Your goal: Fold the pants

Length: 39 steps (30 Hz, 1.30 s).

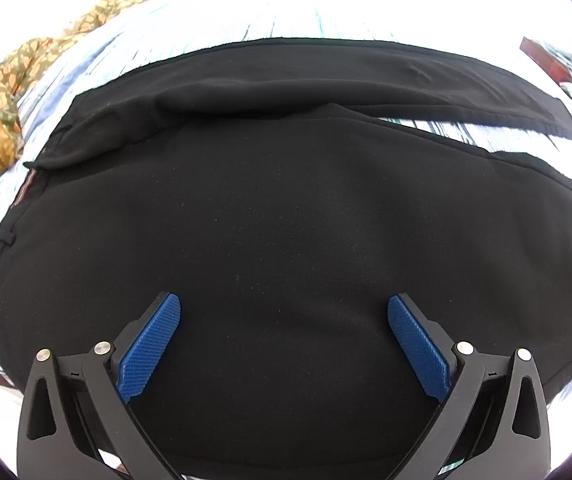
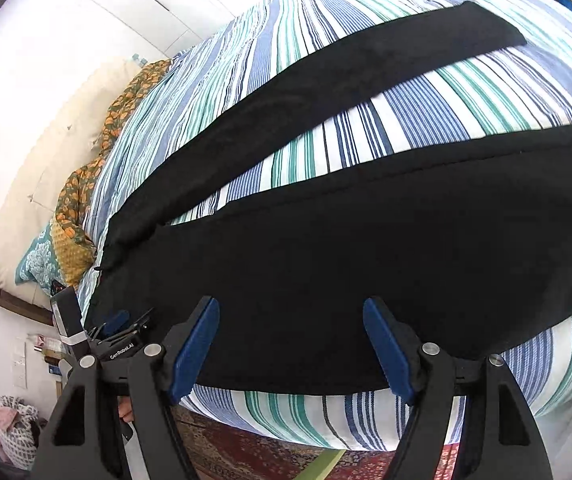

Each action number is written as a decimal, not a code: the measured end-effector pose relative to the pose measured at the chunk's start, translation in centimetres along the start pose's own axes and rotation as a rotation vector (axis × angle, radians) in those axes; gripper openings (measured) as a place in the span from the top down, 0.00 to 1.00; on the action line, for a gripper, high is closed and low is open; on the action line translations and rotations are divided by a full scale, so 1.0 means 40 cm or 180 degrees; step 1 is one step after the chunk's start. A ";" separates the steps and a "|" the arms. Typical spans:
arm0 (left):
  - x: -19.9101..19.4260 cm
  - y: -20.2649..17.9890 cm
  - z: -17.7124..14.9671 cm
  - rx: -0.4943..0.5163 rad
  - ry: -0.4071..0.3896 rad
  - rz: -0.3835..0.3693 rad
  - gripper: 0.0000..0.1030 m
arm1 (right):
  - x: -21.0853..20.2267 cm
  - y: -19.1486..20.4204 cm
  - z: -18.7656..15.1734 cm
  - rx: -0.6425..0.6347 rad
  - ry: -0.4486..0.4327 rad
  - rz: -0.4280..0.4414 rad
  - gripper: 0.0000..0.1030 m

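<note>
On the bed: black pants (image 2: 326, 248) lie spread flat over the striped cover (image 2: 426, 120), waist toward the pillow end, legs running the other way.
Pants vs left fingers: in the left wrist view the wide upper part of the pants (image 1: 286, 220) fills the ground under and ahead of the left gripper (image 1: 284, 344); both blue fingers (image 1: 150, 344) show against black cloth; whether the tips touch it cannot be told.
Pants vs right fingers: the right gripper (image 2: 290, 348) hangs over the near edge of the near leg, at the side of the bed; the cloth's hem line runs just behind both fingers (image 2: 194, 352).
Legs: they part in a narrow V, with a wedge of striped cover between; the far leg (image 2: 366, 72) lies flat, its cuff end on the cover.
Waist: a belt loop (image 1: 4, 237) and the waistband edge sit at the left in the left wrist view.
Edges: the bed's side drops off just below the near leg, with a patterned rug (image 2: 246, 452) beneath.
Open room: bare cover lies beyond the far leg; a yellow-green patterned cloth (image 2: 82, 200) and a pillow (image 2: 46, 184) lie bunched past the waist.
Left fingers: spread wide, nothing between them.
Right fingers: spread wide, released, gripping nothing.
</note>
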State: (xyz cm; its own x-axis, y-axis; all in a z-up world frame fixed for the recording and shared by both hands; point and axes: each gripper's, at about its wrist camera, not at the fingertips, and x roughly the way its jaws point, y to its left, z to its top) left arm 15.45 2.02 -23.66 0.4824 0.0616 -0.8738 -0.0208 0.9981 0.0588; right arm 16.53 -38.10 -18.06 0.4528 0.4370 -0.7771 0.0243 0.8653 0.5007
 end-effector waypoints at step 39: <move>-0.036 0.266 0.046 -0.0943 -0.0172 0.0009 0.01 | 0.355 0.568 0.233 -0.0628 0.0982 0.0662 0.10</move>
State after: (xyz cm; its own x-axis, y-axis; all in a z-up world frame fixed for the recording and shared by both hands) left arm 16.14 12.55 -20.88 0.5278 0.0717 -0.8464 -0.2731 0.9579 -0.0891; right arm 31.83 -14.55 -14.16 0.1413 0.6344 -0.7599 -0.2242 0.7682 0.5997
